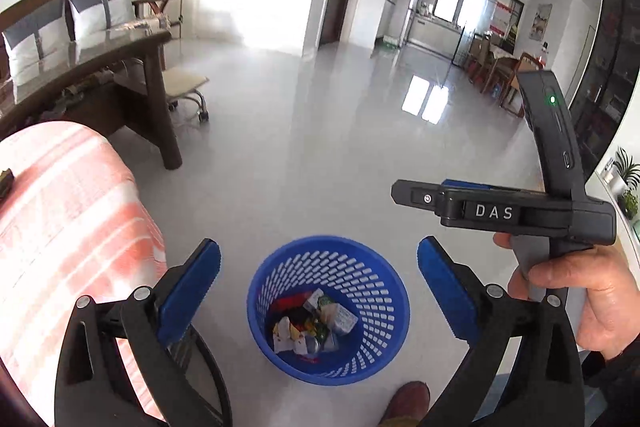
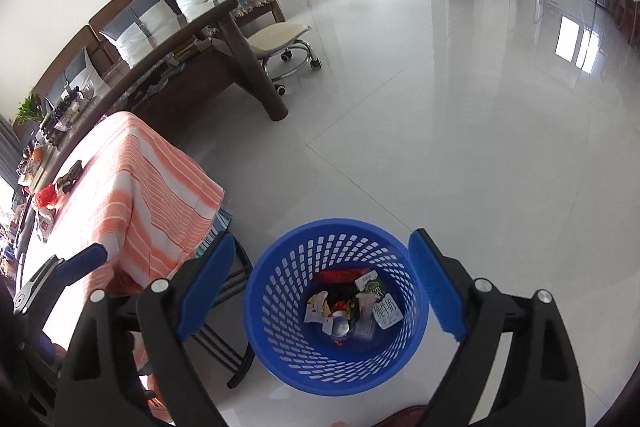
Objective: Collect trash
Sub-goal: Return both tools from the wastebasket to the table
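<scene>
Both tongs, the left gripper point(image 1: 319, 285) and right gripper point(image 2: 322, 277), gape wide and empty above the blue basket point(image 2: 280, 347) at lower centre, trash point(image 2: 348, 307) inside (drop step apparently done). Next: fetch leftovers from the striped table point(image 2: 132, 187), left of frame.

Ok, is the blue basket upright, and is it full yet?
Upright and far from full: the blue basket stands on the floor with its mouth up, and the trash covers only its bottom.
</scene>
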`<act>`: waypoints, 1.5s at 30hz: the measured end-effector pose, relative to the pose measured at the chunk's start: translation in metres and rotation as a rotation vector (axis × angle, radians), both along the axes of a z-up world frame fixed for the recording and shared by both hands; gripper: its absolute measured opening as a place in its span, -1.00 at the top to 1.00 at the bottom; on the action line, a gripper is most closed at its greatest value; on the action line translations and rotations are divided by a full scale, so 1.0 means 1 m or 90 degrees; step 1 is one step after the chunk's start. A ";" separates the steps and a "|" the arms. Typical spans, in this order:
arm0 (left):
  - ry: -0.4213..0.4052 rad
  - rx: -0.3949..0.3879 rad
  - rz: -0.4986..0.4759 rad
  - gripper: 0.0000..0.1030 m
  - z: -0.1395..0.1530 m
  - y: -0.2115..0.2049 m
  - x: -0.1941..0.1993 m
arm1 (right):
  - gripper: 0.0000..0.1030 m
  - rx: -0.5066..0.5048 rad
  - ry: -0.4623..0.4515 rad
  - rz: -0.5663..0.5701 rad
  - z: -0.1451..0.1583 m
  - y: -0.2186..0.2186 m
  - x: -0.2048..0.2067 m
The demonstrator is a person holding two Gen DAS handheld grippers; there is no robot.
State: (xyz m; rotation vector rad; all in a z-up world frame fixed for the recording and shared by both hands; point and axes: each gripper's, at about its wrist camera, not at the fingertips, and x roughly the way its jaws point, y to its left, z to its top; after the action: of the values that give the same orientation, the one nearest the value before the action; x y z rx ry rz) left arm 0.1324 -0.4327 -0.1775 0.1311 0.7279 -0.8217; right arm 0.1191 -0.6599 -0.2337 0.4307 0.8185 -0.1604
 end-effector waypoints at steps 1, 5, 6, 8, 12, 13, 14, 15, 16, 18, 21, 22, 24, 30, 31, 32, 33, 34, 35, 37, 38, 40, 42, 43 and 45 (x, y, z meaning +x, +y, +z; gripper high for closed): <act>0.004 -0.012 0.001 -0.90 0.004 0.008 0.000 | -0.83 -0.003 -0.017 0.000 0.004 0.004 -0.003; 0.055 -0.042 0.013 -0.90 0.014 0.041 0.002 | -0.91 -0.071 -0.053 0.020 0.016 0.032 -0.007; 0.064 -0.035 0.020 -0.90 0.015 0.050 0.002 | -0.91 -0.097 -0.053 0.027 0.018 0.040 -0.006; 0.080 0.007 0.048 -0.90 0.018 0.065 0.001 | -0.91 -0.138 -0.056 0.040 0.021 0.055 -0.005; 0.105 0.049 0.097 -0.90 0.017 0.113 0.004 | -0.91 -0.189 -0.077 0.073 0.025 0.081 -0.003; 0.106 0.058 0.105 -0.90 0.015 0.127 0.006 | -0.91 -0.199 -0.079 0.084 0.025 0.088 -0.001; 0.103 0.070 0.116 -0.90 0.014 0.141 0.006 | -0.91 -0.209 -0.081 0.096 0.024 0.096 0.001; 0.096 0.085 0.128 -0.90 0.013 0.155 0.007 | -0.91 -0.217 -0.081 0.111 0.024 0.106 0.003; 0.089 0.100 0.140 -0.90 0.011 0.170 0.007 | -0.91 -0.223 -0.083 0.126 0.024 0.117 0.004; 0.080 0.123 0.168 -0.90 0.007 0.203 0.008 | -0.91 -0.219 -0.091 0.161 0.027 0.142 0.006; 0.082 0.138 0.213 -0.90 0.003 0.253 0.012 | -0.91 -0.161 -0.093 0.212 0.032 0.186 0.006; 0.084 0.139 0.228 -0.90 0.003 0.269 0.015 | -0.91 -0.139 -0.086 0.234 0.032 0.204 0.007; 0.088 0.141 0.252 -0.90 0.000 0.297 0.018 | -0.91 -0.122 -0.071 0.283 0.031 0.242 0.010; 0.093 0.148 0.299 -0.90 -0.007 0.358 0.029 | -0.91 -0.147 -0.018 0.344 0.024 0.322 0.032; 0.096 0.151 0.299 -0.90 -0.008 0.363 0.032 | -0.91 -0.142 -0.008 0.340 0.022 0.329 0.039; 0.097 0.155 0.298 -0.90 -0.010 0.367 0.034 | -0.91 -0.132 0.002 0.338 0.020 0.336 0.047; 0.096 0.160 0.297 -0.90 -0.013 0.371 0.037 | -0.91 -0.122 0.008 0.337 0.019 0.344 0.054; 0.097 0.167 0.294 -0.90 -0.015 0.373 0.039 | -0.91 -0.113 0.015 0.337 0.017 0.350 0.061; 0.097 0.174 0.291 -0.90 -0.017 0.376 0.042 | -0.91 -0.106 0.020 0.339 0.016 0.357 0.068; 0.092 0.177 0.278 -0.90 -0.018 0.378 0.047 | -0.91 -0.104 0.030 0.345 0.013 0.370 0.078; 0.089 0.177 0.272 -0.90 -0.018 0.381 0.049 | -0.91 -0.115 0.036 0.344 0.010 0.376 0.083; 0.086 0.178 0.264 -0.90 -0.018 0.385 0.056 | -0.91 -0.144 0.050 0.348 0.005 0.383 0.088; 0.085 0.172 0.258 -0.90 -0.018 0.389 0.066 | -0.91 -0.167 0.053 0.347 0.002 0.389 0.089; 0.085 0.166 0.253 -0.90 -0.018 0.391 0.072 | -0.91 -0.181 0.052 0.347 0.001 0.391 0.088; 0.086 0.152 0.240 -0.90 -0.018 0.393 0.086 | -0.91 -0.183 0.050 0.346 0.001 0.391 0.087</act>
State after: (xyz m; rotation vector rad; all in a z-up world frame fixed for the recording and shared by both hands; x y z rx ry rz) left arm 0.2180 -0.0402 -0.1956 0.1478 0.9431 -0.3847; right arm 0.2063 -0.2691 -0.2330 -0.0765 0.9462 0.2100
